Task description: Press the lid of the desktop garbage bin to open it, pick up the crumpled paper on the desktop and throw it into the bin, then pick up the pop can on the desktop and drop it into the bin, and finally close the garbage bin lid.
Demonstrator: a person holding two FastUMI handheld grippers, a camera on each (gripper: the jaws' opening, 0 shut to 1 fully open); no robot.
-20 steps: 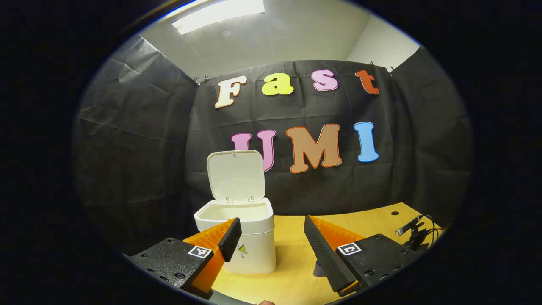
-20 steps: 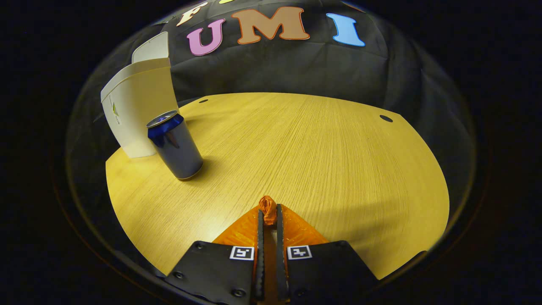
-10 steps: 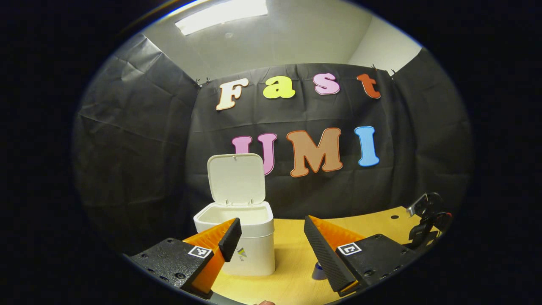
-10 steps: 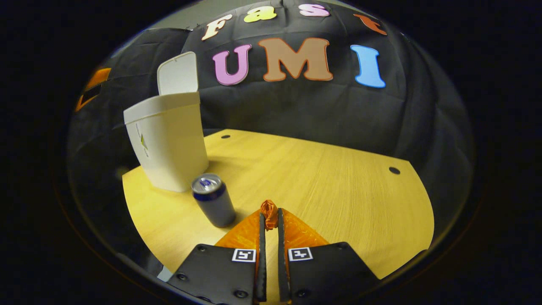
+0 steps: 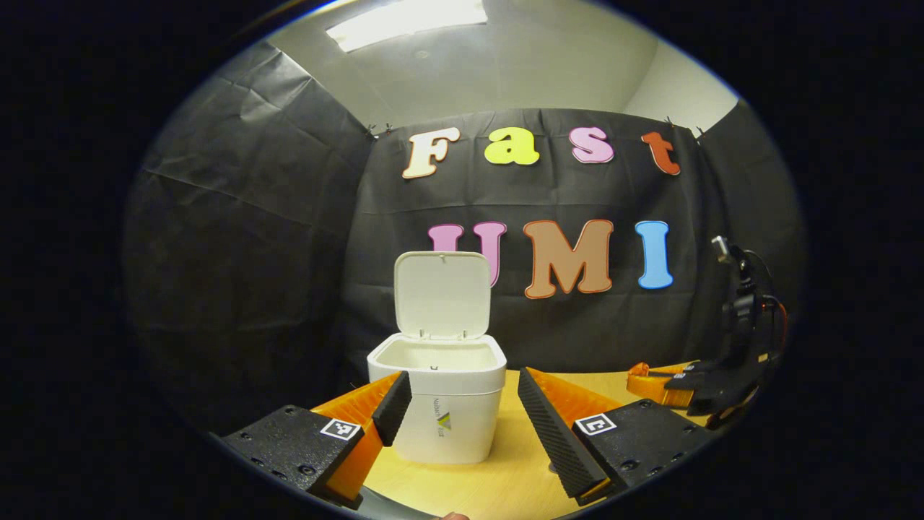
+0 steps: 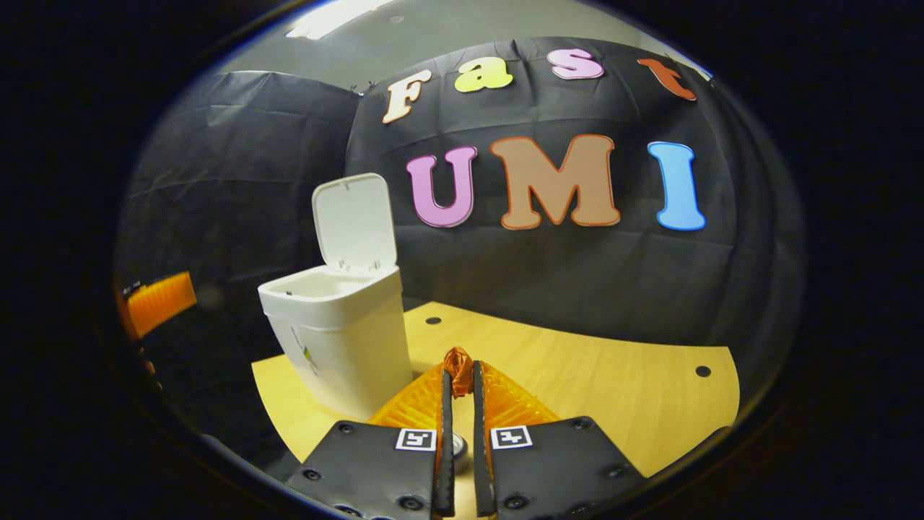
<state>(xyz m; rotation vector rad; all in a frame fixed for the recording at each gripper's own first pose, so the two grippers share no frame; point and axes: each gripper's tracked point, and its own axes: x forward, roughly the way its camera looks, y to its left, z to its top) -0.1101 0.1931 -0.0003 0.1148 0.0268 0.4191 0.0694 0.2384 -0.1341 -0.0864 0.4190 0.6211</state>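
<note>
Small white plastic desktop garbage bin [image 5: 447,412], square with rounded corners, standing on the pale yellow wood-grain surface [image 5: 505,477] against the black cloth booth wall [image 5: 238,253]. White hinged lid [image 5: 442,294] raised upright at the back edge, mouth open, pale inner walls showing; contents not visible.

Left gripper [image 5: 462,419] held level just in front of the bin, jaws spread wide and holding nothing, the bin seen between them in the left gripper view. Off to the right in that view, the right gripper [image 5: 668,383] seen from the side, above the surface, with dark cabling and mount behind it.

In the right gripper view, right gripper [image 6: 458,383] with jaws pressed nearly together, pinching a small crumpled orange paper [image 6: 458,361] that sticks out past the fingertips. Paper held above the surface, near the bin's right side and below its rim. Silver top of a pop can [image 6: 458,445] glimpsed low in the gap between the fingers, mostly hidden. Two dark round holes in the surface farther back [image 6: 702,371].
</note>
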